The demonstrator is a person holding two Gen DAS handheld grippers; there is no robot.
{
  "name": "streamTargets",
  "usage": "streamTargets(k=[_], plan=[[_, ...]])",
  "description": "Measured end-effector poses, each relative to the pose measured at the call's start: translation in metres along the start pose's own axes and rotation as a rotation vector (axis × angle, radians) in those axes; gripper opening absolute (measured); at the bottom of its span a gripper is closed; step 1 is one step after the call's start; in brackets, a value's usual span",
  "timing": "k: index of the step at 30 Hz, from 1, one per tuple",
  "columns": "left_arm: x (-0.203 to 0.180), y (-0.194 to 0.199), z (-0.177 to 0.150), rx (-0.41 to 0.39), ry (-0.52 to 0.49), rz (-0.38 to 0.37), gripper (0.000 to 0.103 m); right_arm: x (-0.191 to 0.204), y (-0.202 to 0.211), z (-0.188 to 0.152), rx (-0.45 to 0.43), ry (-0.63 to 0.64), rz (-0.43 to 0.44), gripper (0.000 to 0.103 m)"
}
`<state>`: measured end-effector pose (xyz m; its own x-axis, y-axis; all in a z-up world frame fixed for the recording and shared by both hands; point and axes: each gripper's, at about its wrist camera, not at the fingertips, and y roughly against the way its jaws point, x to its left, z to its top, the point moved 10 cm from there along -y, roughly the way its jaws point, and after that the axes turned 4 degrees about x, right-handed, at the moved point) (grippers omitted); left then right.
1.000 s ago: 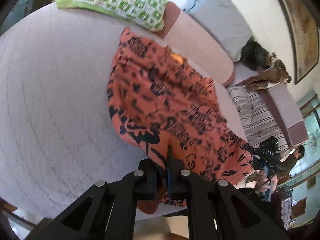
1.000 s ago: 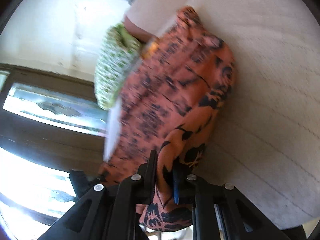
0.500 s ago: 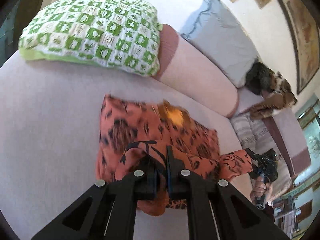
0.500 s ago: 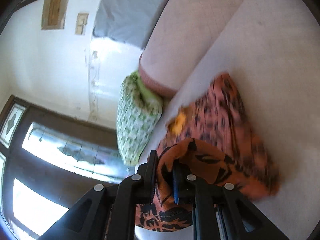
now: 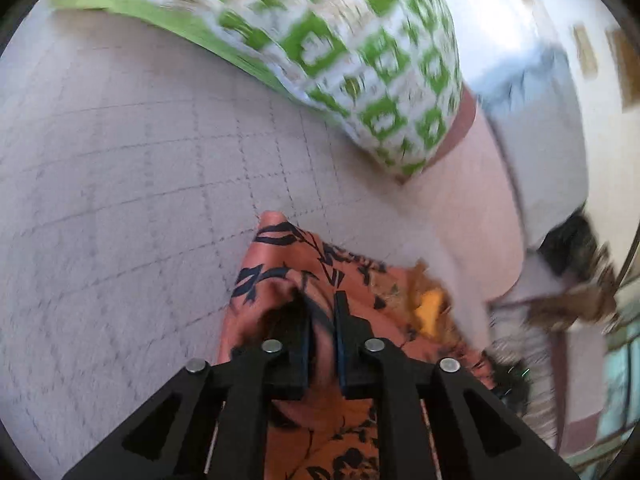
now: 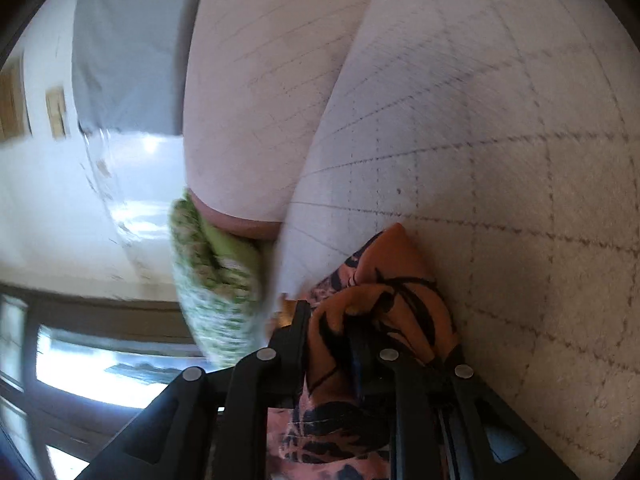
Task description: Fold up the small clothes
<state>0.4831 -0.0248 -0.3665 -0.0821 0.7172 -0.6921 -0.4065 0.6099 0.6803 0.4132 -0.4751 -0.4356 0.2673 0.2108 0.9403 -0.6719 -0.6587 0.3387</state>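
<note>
An orange garment with a dark blue print [image 5: 304, 264] lies on the grey quilted sofa seat [image 5: 120, 200], bunched and doubled over at its far end. My left gripper [image 5: 322, 306] is shut on a fold of it, low over the seat. In the right wrist view the same garment [image 6: 384, 292] is pinched in my right gripper [image 6: 330, 320], which is shut on it close to the seat. An orange-yellow patch [image 5: 430, 310] shows on the cloth to the right of the left gripper.
A green and white patterned pillow [image 5: 340, 40] leans at the back of the seat, also in the right wrist view [image 6: 212, 280]. A pink backrest cushion [image 5: 480, 216] and a light blue pillow [image 5: 536, 120] stand behind. Dark and brown clothes [image 5: 576, 280] lie farther right.
Both grippers have carried the garment's near edge forward over itself and down toward the far edge near the pillow. The cloth is now doubled. Both stay shut.
</note>
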Motion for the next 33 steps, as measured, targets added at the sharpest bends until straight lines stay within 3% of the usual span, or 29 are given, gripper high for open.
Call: streamTargets(k=[2,4,5,6,8,10,11,12,13,15,18,22,27,31,33], plan=[[-0.002,0.028,-0.001,-0.089,0.006,0.017,0.032,0.004,0.011,-0.004,-0.016,-0.001,0.03,0.025],[-0.007,0.057,-0.005,-0.163,0.002,0.071,0.041,0.013,0.031,-0.007,-0.05,0.012,0.048,0.058],[-0.015,0.073,-0.012,-0.205,-0.018,0.094,0.045,0.017,0.044,-0.008,-0.093,0.016,0.054,0.09],[-0.022,0.082,-0.017,-0.228,-0.038,0.104,0.048,0.023,0.061,-0.009,-0.17,0.025,0.055,0.095],[-0.041,0.096,-0.047,-0.25,-0.096,0.139,0.052,0.033,0.082,-0.015,-0.222,0.067,0.03,0.095],[-0.058,0.094,-0.074,-0.235,-0.141,0.153,0.052,0.043,0.09,-0.034,-0.195,0.128,-0.024,0.093],[-0.066,0.087,-0.091,-0.211,-0.164,0.164,0.053,0.05,0.089,-0.047,-0.184,0.172,-0.063,0.09],[-0.069,0.08,-0.103,-0.19,-0.177,0.18,0.053,0.056,0.086,-0.057,-0.174,0.21,-0.089,0.081],[-0.075,0.068,-0.121,-0.155,-0.201,0.206,0.053,0.062,0.078,-0.072,-0.145,0.263,-0.126,0.076],[-0.085,0.047,-0.142,-0.103,-0.242,0.22,0.054,0.07,0.048,-0.11,-0.037,0.351,-0.199,0.056],[-0.08,0.023,-0.159,-0.028,-0.24,0.248,0.054,0.062,0.004,-0.158,0.095,0.444,-0.319,0.049],[-0.052,0.012,-0.165,0.007,-0.217,0.315,0.054,0.046,-0.043,-0.188,0.179,0.55,-0.47,0.047],[-0.049,0.002,-0.158,0.037,-0.247,0.313,0.054,0.042,-0.074,-0.157,0.142,0.717,-0.702,0.043],[-0.049,-0.004,-0.156,0.043,-0.256,0.328,0.055,0.071,-0.102,-0.101,0.069,0.745,-0.73,0.043],[-0.05,-0.005,-0.156,0.042,-0.259,0.331,0.057,0.101,-0.11,-0.064,-0.042,0.754,-0.722,0.043]])
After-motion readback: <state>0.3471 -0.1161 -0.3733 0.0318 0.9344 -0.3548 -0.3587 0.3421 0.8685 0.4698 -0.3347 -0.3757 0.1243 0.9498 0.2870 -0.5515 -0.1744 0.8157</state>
